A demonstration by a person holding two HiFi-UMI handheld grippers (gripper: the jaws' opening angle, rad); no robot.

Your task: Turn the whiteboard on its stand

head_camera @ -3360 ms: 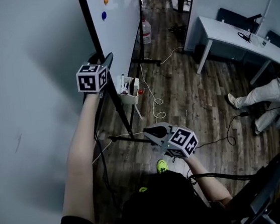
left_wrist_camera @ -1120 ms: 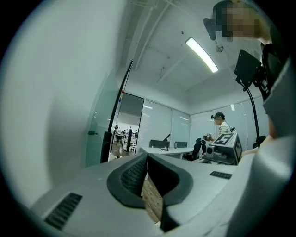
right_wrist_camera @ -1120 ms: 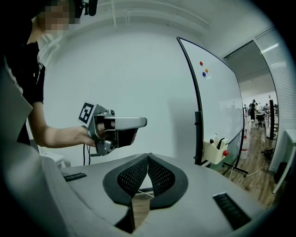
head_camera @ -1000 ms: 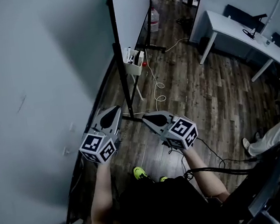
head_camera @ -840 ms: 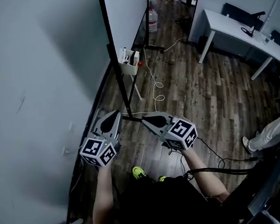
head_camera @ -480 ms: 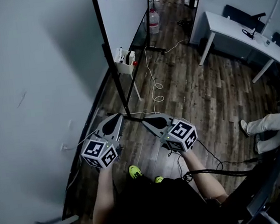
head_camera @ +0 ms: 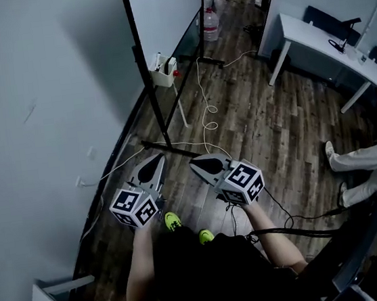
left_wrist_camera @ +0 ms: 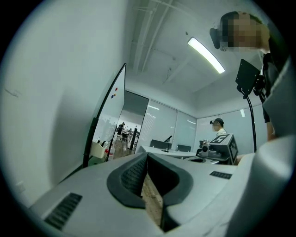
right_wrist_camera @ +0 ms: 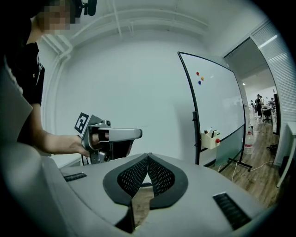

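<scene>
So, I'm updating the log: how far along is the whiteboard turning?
Done, seemingly: the left gripper, earlier at the whiteboard frame, is now well back from it. In hand: nothing; it and the right gripper have shut, empty jaws. Left: nothing visible, though I can't confirm the board's final angle on its stand.

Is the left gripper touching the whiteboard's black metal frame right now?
Apart. In the head view, wooden floor shows between the left gripper and the whiteboard's black metal frame.
</scene>
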